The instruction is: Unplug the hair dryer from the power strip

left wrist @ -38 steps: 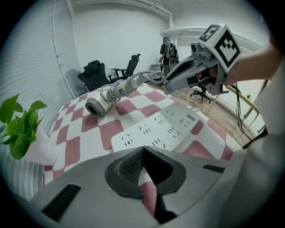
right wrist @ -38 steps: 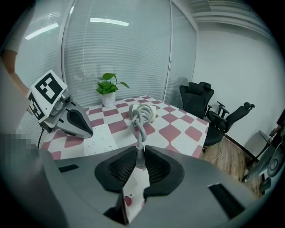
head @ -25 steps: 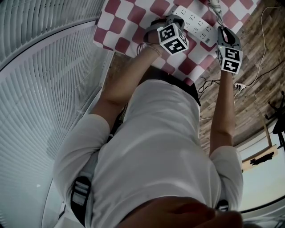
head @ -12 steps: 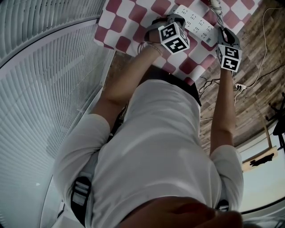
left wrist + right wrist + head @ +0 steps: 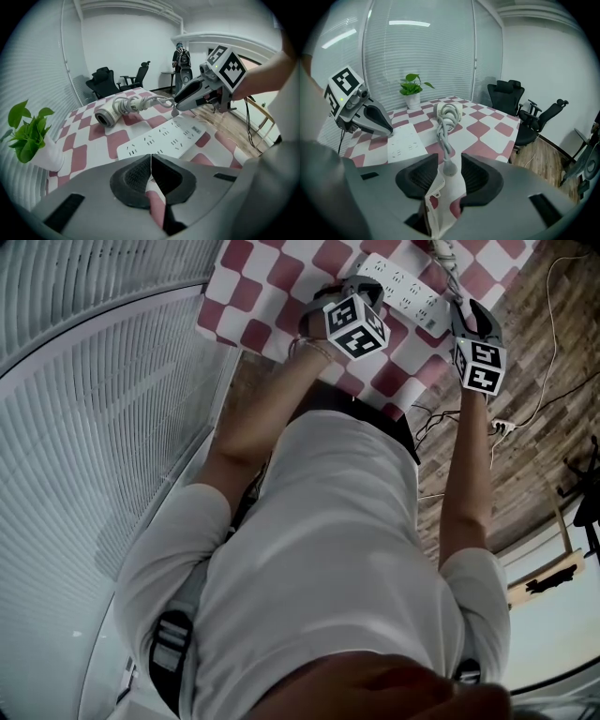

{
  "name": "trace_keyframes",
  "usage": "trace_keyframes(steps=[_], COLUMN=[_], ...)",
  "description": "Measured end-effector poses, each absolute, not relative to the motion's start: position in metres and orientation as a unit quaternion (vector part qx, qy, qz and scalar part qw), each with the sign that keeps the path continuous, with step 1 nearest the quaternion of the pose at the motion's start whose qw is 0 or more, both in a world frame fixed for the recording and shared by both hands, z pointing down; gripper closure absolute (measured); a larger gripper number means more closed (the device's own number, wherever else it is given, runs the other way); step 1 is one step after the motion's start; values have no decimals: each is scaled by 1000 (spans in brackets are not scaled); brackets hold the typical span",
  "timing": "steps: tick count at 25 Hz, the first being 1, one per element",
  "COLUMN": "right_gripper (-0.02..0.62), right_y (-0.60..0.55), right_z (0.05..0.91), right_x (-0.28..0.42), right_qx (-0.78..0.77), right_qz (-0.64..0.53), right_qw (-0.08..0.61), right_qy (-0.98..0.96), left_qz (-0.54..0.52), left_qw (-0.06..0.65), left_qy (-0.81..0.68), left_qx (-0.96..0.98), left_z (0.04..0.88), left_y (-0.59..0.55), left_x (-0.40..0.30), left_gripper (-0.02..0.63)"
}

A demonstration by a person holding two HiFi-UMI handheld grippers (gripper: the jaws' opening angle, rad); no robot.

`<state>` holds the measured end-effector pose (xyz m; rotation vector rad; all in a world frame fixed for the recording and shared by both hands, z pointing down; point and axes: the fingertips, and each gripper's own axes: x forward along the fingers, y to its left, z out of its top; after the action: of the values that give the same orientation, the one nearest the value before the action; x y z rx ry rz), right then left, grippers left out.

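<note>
A white power strip (image 5: 405, 285) (image 5: 164, 138) (image 5: 405, 143) lies on the red-and-white checked tablecloth (image 5: 281, 287). Beyond it lies the grey-white hair dryer (image 5: 108, 114) (image 5: 449, 111) with its cord bunched beside it. The cord runs down to the plug (image 5: 449, 168). My right gripper (image 5: 449, 171) (image 5: 457, 304) is open; its jaws have just been opening, and the plug lies between them with a gap on each side. My left gripper (image 5: 151, 161) (image 5: 362, 285) is shut on nothing, low over the near end of the strip.
A potted plant (image 5: 412, 91) (image 5: 29, 136) stands at the table's far edge. Black office chairs (image 5: 520, 105) (image 5: 110, 79) and a standing person (image 5: 181, 52) are past the table. Cables and a small adapter (image 5: 504, 423) lie on the wooden floor at the right.
Both hands keep their places at the power strip. The whole head view has shifted slightly, so both grippers sit a little higher in the picture.
</note>
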<state>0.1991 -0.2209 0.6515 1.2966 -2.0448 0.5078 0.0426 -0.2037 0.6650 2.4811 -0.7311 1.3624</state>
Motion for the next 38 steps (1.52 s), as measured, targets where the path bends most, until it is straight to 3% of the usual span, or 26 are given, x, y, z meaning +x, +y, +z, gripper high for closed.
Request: trace_keyframes(steps=[11,23,38], right_gripper=[448,512,561], right_y=[-201,-162,-103], right_z=[582,463,332], right_x=[197,166,148], right_qx=[516,503,479], right_qz=[173,117,73], right_qw=[261,183,106], right_qy=[-797,-836,-868], left_qz=[371,237,103], left_qw=[118,130,75], left_qy=[-289,-319,-318], left_qx=[874,908,939], left_z=[594,473,334], left_y=[-187,-162,-112], left_x=[53,67,80], left_gripper=[574,574,574])
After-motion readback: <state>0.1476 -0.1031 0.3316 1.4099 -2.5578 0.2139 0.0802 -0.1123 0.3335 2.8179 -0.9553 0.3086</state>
